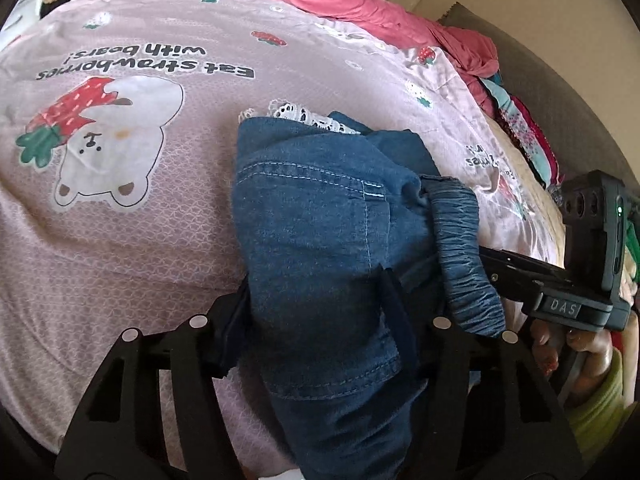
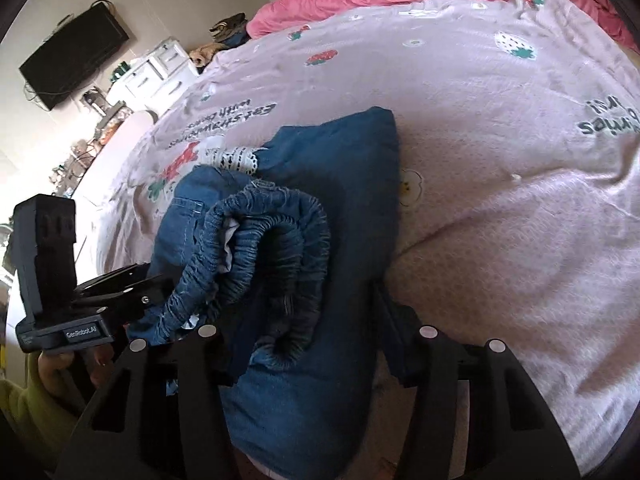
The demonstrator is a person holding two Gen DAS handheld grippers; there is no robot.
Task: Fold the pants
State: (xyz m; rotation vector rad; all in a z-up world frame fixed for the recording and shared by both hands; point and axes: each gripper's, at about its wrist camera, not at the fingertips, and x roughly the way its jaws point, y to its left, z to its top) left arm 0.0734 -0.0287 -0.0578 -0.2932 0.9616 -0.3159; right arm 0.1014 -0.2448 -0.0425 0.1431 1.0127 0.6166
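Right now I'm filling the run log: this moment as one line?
task: fold pants | left hand-held gripper: denim pants between jaws | right hand-held gripper: pants between jaws | surface: pink bedspread

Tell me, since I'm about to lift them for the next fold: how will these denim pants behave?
The denim pants will probably sag and unfold, since they already lie bunched in soft creases. The gathered waistband looks stretchy, so it may slip. The lace trim looks delicate and could snag.
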